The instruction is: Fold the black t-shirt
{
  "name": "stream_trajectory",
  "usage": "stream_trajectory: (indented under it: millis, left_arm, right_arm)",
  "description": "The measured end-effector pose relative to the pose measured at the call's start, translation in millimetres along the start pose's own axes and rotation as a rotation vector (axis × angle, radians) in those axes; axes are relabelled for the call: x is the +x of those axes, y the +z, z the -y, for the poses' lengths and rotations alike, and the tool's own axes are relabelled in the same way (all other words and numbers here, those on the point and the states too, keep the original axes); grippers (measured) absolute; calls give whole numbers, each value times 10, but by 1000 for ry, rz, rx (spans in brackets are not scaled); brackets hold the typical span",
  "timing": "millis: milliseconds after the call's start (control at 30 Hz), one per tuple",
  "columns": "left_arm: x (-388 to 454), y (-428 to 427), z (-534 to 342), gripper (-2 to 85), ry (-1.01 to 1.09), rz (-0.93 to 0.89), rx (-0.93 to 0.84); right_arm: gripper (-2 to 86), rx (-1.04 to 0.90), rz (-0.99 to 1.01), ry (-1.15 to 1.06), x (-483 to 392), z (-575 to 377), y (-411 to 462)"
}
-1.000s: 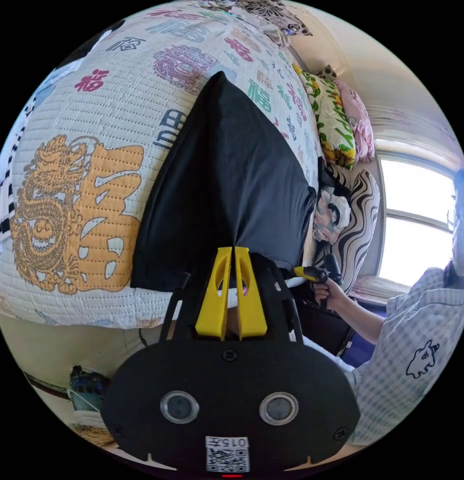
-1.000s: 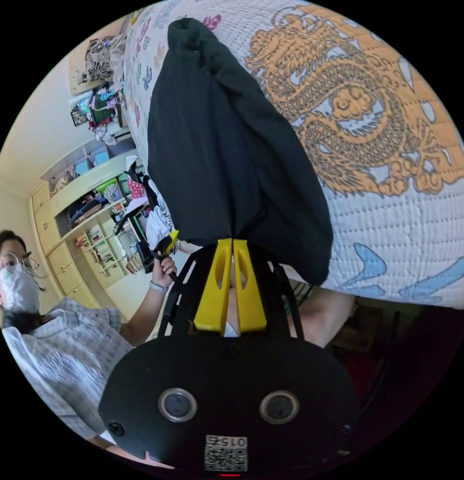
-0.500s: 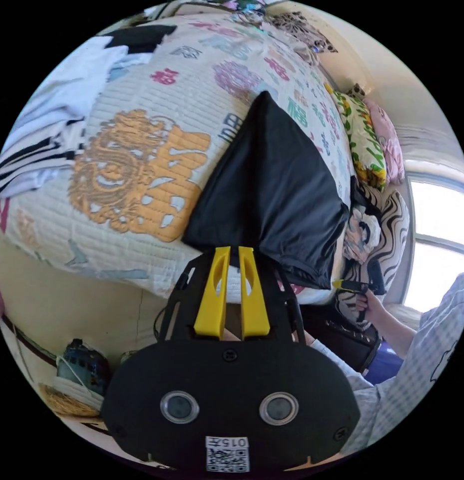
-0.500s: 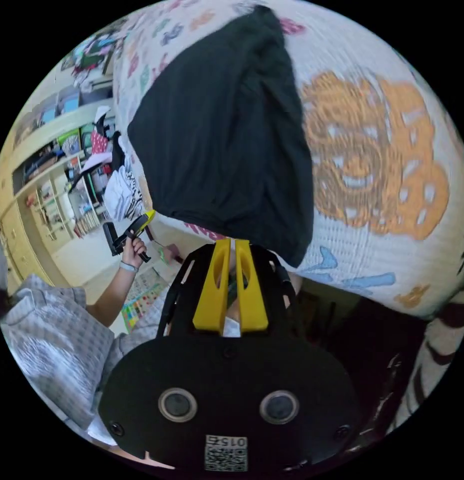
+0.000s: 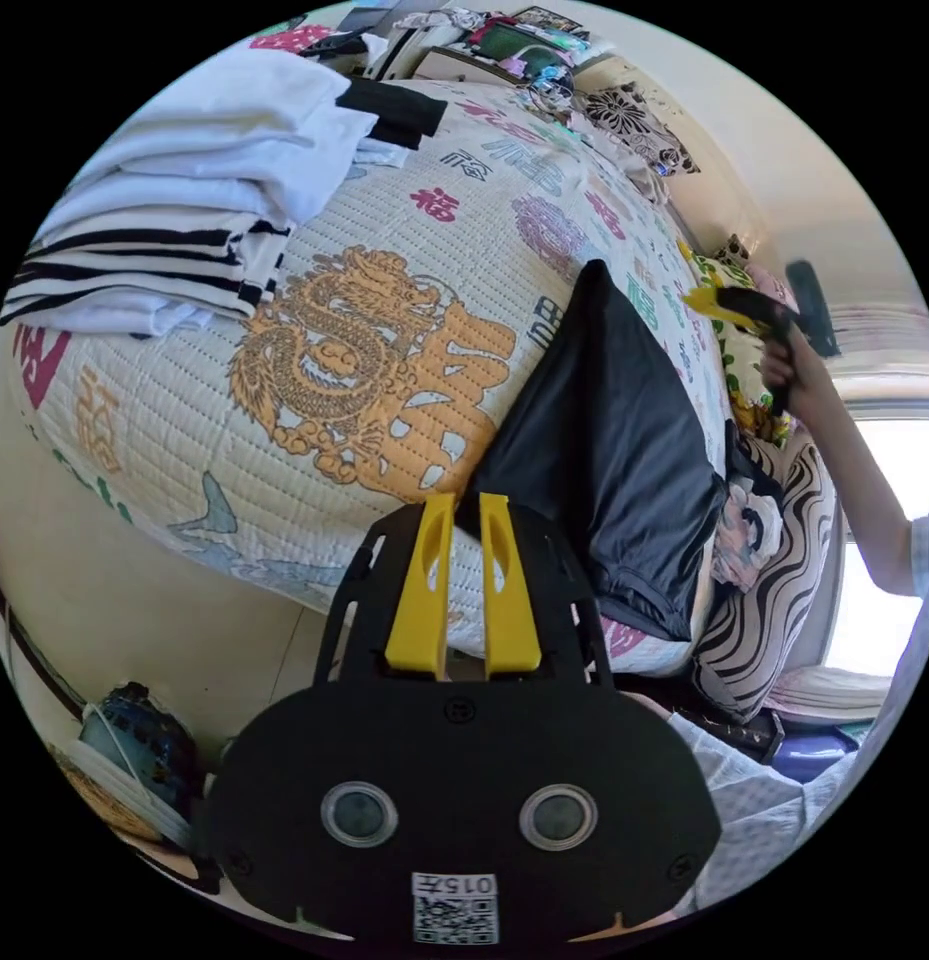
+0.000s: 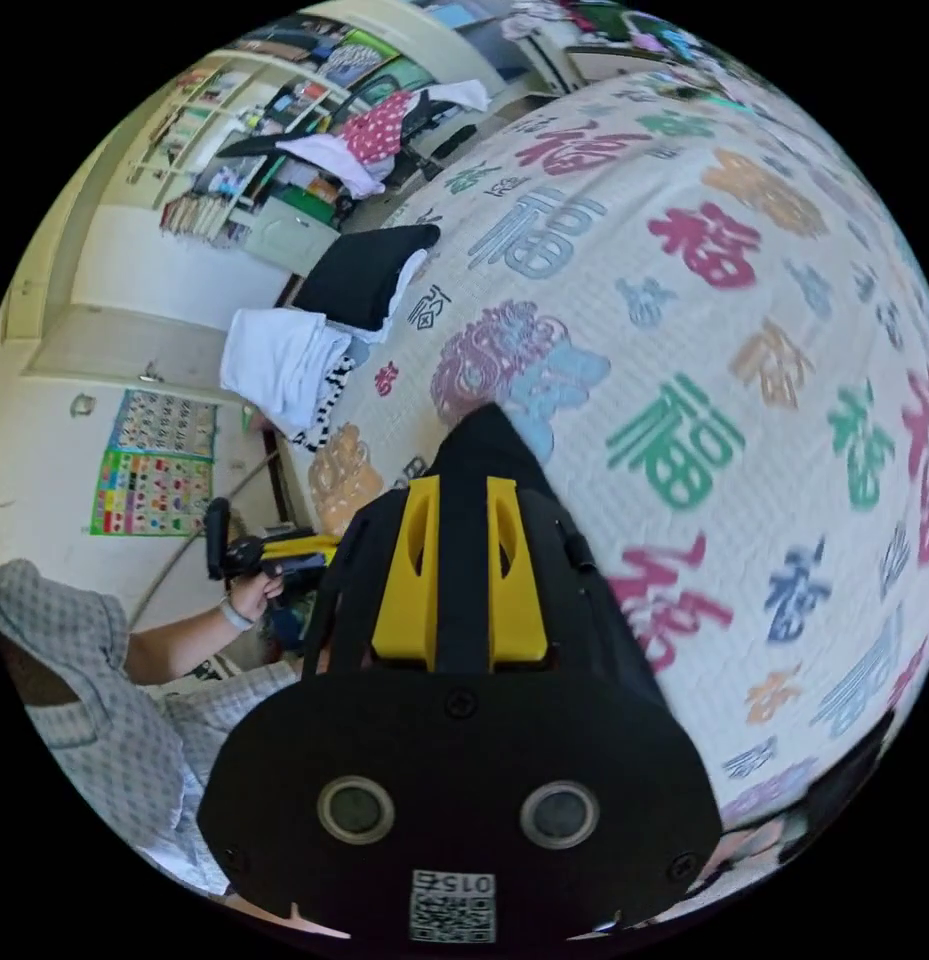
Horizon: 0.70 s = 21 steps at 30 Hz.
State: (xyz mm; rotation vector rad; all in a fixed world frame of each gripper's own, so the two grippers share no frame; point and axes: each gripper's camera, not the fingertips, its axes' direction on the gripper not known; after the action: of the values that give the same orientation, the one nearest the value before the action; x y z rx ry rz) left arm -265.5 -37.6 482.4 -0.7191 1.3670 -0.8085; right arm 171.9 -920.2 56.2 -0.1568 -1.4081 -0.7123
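Between folds: t-shirt (image 5: 604, 440) half-folded on bed (image 5: 384, 300); left gripper (image 5: 462, 500) and right gripper (image 6: 462, 490) slightly parted, empty. Next: regrip an edge.

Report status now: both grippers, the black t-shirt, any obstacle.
Left hand-held gripper open, at t-shirt edge. Right hand-held gripper open above its far tip. T-shirt folded narrow on bed. Nothing in the way.
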Motion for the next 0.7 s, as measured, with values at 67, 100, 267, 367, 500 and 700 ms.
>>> stream_trajectory:
  millis: [67, 100, 267, 367, 500, 700]
  left_arm:
    - [-120, -11, -79, 12, -25, -94, -11]
    - [-149, -21, -102, 8, -35, -108, -6]
    - [-297, -156, -262, -2, -39, -186, 17]
    - [-330, -225, -330, -3, -20, -204, 10]
    - [-327, -340, -407, -4, 15, -246, 2]
    - [50, -609, -628, -5, 168, -344, -37]
  right_arm:
    - [90, -73, -42, -41, -86, 472, 254]
    - [90, -129, -80, -71, -146, 752, 442]
    - [24, -400, -129, -101, -192, 1494, 1186]
    - [-5, -554, -144, -128, -181, 1697, 1522]
    - [-9, -494, -108, -145, -178, 1845, 1472]
    - [-9, -276, 24, -167, -40, 1535, 753]
